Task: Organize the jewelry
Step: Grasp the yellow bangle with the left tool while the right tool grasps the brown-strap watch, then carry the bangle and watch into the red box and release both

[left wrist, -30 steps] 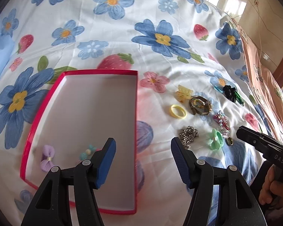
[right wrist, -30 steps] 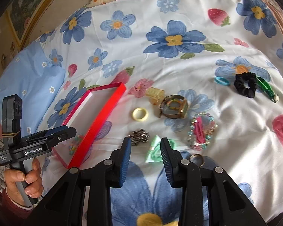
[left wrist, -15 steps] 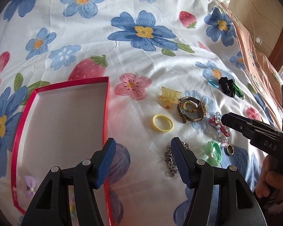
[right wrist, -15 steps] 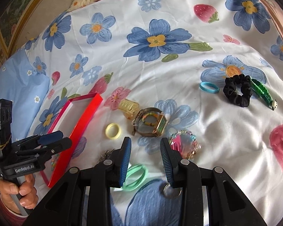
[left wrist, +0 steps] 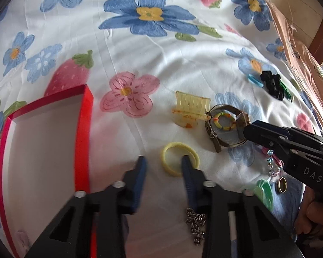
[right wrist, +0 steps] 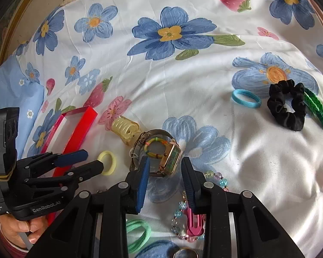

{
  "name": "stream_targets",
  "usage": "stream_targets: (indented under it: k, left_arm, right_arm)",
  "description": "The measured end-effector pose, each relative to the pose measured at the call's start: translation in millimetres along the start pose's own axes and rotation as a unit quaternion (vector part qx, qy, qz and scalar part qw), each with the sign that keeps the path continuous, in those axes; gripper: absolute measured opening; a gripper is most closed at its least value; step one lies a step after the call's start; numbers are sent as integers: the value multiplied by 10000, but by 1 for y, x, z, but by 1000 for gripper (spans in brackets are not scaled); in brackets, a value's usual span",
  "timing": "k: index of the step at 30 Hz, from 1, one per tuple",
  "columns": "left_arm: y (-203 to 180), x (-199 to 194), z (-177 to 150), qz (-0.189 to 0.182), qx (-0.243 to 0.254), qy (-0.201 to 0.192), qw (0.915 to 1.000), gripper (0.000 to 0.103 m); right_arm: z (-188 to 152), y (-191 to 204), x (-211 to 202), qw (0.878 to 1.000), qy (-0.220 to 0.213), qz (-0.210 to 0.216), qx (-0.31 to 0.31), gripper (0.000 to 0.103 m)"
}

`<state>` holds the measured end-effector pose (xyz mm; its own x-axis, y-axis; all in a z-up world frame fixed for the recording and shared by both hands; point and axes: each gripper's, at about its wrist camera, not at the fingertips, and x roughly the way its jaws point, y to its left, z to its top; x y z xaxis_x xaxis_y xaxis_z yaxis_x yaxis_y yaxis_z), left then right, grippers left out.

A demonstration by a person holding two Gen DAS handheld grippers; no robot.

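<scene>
The left hand-held gripper [left wrist: 162, 163] hangs low over the bed with its blue-padded jaws spread apart, released and holding nothing. Its right fingertip [left wrist: 186, 161] sits over the pale yellow rubber ring [left wrist: 179, 158], inside the ring's opening as the left wrist view shows it; whether it touches the ring cannot be told. Just behind that finger lies a short silver metal chain [left wrist: 196, 221] in a heap on the white bedsheet printed with blue flowers and strawberries [left wrist: 161, 64]. To the left stands the shallow red cardboard box with a white floor [left wrist: 84, 129], well apart from the loose pieces.

The right hand-held gripper [right wrist: 164, 163] is also released, its jaws open on either side of the gold-cased square wristwatch with a mesh band [right wrist: 169, 157], not clamped on it. A small multicoloured beaded ring [right wrist: 156, 147] rests inside the watch band's loop. Nearest the right wrist camera lie a mint green hair tie [right wrist: 137, 234], a pink snap hair clip [right wrist: 193, 221] within a pastel bead bracelet [right wrist: 178, 212], and a small gold ring [right wrist: 185, 253].

Beyond the watch, touching its band, is a translucent yellow claw hair clip [right wrist: 125, 129]. Farther off to the right sit a light blue elastic band [right wrist: 245, 99], a black fabric scrunchie [right wrist: 286, 105] and a green braided clip [right wrist: 316, 107] against the scrunchie.
</scene>
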<state>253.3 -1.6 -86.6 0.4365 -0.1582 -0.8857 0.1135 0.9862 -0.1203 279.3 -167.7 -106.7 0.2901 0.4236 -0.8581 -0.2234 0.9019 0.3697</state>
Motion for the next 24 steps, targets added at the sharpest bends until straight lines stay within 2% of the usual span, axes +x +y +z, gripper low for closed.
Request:
stream_targets:
  k: [1, 3, 4, 5, 10, 16, 24]
  left_arm:
    - [-2, 3, 1, -4, 32, 9, 10000, 23]
    - [-7, 5, 3, -17, 120, -14, 9999, 12]
    - [-8, 6, 3, -41, 151, -16, 9999, 8]
    - [-10, 7, 3, -74, 176, -23, 9998, 4]
    - [-12, -5, -5, -157, 182, -173, 9996, 3]
    - [1, -42, -19, -219, 73, -372, 9990, 3]
    - [27, -90, -46, -82, -184, -622, 9979, 3]
  right_arm:
    - [0, 0, 3, 10000, 25, -45, -20, 21]
    - [0, -1, 6, 10000, 37, -56, -33, 16]
    - [0, 0, 6, 9999, 28, -119, -60, 10]
    - [-1, 1, 4, 9997, -11, -201, -105, 10]
    - [-1, 2, -8, 9996, -148, -210, -144, 8]
    - [-5, 8, -28, 9995, -289, -42, -116, 8]
    - [-10, 35, -37, 9989, -304, 188, -300, 8]
